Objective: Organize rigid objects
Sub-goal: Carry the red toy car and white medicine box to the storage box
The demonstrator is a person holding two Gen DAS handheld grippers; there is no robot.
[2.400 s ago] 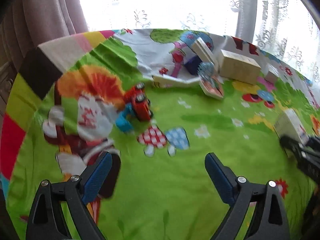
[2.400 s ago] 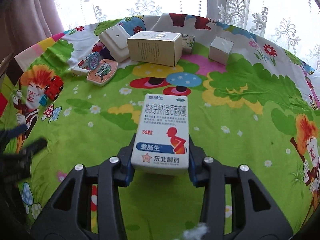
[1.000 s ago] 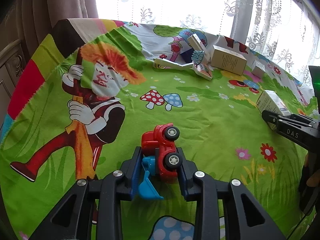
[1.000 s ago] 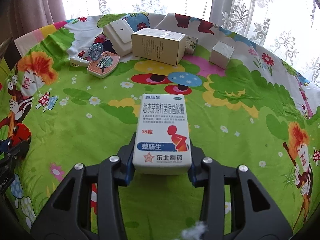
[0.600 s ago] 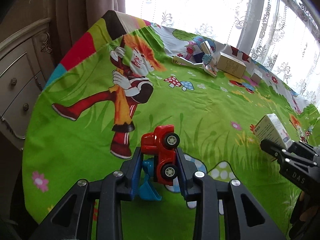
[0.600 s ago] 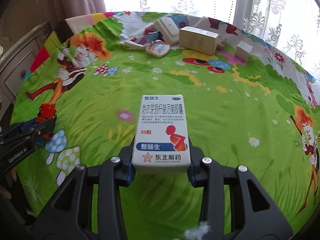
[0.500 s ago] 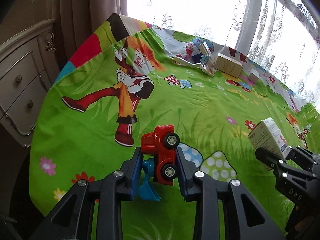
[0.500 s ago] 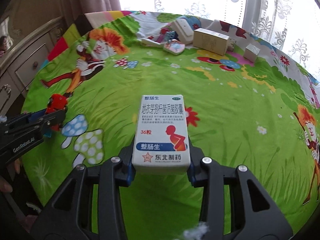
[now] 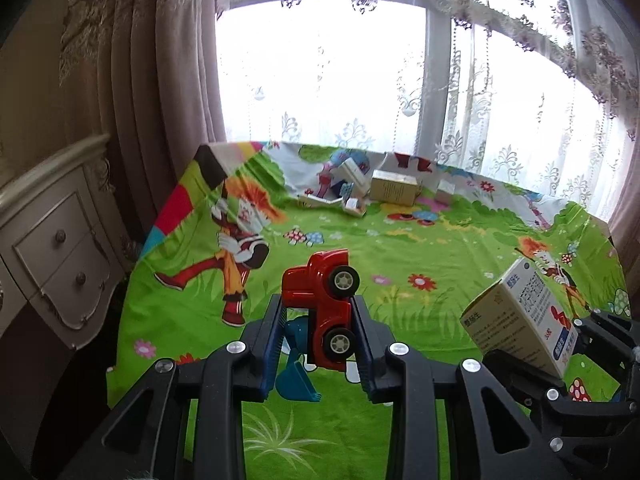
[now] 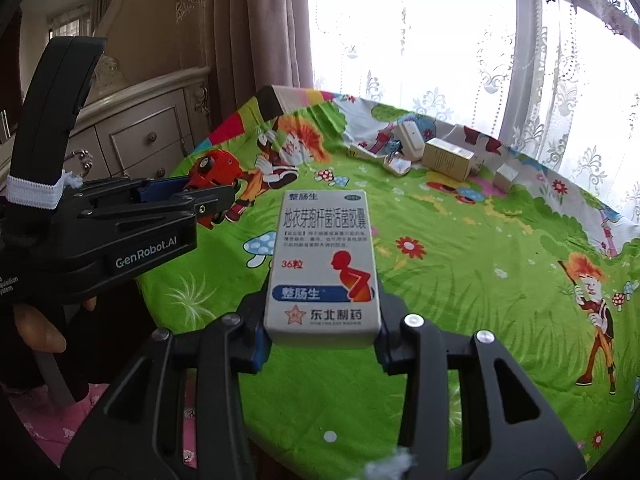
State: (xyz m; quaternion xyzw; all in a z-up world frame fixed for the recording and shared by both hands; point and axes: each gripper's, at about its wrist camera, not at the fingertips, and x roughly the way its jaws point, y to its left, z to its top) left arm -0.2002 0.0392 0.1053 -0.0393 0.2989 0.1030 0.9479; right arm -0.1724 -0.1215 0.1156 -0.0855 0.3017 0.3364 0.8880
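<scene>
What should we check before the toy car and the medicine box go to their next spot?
1. Red plastic toy truck with a blue scoop clamped in the left gripper: ok, both pads press its sides.
2. White cardboard medicine box with a red figure clamped in the right gripper: ok, held at its lower end.
3. Both items lifted clear of the green cartoon cloth: ok.
4. Gap between the two grippers: ok, close but apart.
5. Pile of boxes at the cloth's far edge undisturbed: ok.
6. Drop-off spot in sight: cannot tell, no bin or tray shows.
</scene>
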